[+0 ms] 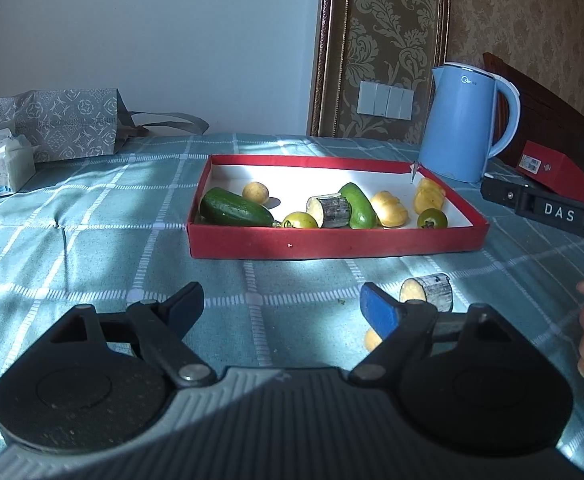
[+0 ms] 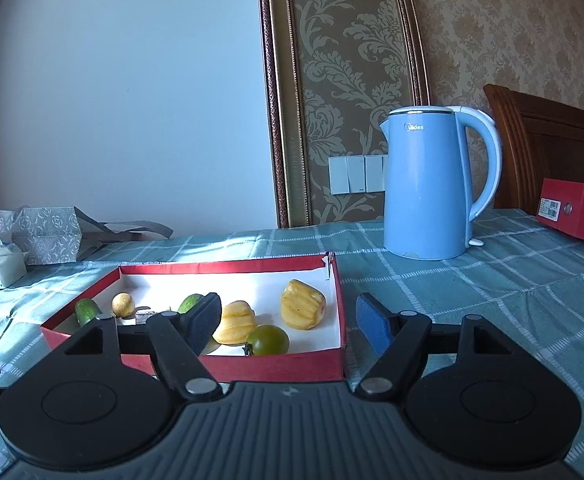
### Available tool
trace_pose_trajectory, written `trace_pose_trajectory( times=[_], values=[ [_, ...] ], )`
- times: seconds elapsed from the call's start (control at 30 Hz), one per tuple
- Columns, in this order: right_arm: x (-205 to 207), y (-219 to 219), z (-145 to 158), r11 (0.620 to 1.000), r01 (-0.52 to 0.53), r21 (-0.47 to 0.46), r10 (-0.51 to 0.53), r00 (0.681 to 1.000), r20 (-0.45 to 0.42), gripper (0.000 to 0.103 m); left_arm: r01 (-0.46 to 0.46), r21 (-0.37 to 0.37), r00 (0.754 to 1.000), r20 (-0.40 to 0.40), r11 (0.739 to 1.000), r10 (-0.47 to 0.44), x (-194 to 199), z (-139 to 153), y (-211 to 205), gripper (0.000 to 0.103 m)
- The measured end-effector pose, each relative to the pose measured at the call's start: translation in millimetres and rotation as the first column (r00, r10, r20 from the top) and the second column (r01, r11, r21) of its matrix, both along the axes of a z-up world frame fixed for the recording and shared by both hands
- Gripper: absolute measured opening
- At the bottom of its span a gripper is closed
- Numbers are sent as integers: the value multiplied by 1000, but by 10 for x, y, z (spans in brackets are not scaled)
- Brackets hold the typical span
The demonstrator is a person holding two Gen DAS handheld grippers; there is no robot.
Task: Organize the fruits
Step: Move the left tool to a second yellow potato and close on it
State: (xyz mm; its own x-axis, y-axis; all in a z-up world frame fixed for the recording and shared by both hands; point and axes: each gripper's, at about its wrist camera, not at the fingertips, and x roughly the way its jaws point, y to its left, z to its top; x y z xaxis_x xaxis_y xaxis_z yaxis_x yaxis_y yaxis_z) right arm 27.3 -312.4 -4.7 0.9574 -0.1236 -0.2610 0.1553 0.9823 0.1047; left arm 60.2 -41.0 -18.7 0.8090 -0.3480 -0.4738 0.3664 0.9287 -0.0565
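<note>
Sharp frames, fisheye-bent edges, sunlit tray (image 1: pixel 332 240) — dark foreground shadows, bluish cast

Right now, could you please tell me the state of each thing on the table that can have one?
Left gripper: jaws open, nothing between them.
Right gripper: jaws open, nothing held.
Red box: open, no lid, holding fruits.
Kettle: upright, lid closed.
Cut piece: lying on the cloth, outside the box.
Tissue pack: opened, tissue sticking out.
Paper bag: lying on the table.

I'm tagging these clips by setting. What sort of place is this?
Likely a home room: a table under a checked cloth, an electric kettle, ornate wallpaper, a wooden chair.
</note>
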Motion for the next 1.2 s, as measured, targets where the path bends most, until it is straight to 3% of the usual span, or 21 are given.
trace_pose_trajectory(
  times=[0.23, 0.83, 1.0, 1.2],
  values=[
    [-70, 44, -59, 1000, -13, 2, 13, 1000, -10, 74, 20, 78, 1000, 15, 997, -21, -89, -69, -268, 78],
    [-81, 104, -80, 999, -40, -12, 40, 999, -9, 74, 65, 84, 998, -25, 994, -63, -88, -133, -445, 76],
    [-72, 110, -84, 999, -44, -14, 43, 999, -15, 74, 77, 123, 997, -19, 989, -75, -101, -167, -526, 74],
    [-78, 110, -84, 999, -44, -14, 44, 999, -12, 74, 89, 113, 994, -71, 990, -81, -28, -210, -524, 55]
  ],
)
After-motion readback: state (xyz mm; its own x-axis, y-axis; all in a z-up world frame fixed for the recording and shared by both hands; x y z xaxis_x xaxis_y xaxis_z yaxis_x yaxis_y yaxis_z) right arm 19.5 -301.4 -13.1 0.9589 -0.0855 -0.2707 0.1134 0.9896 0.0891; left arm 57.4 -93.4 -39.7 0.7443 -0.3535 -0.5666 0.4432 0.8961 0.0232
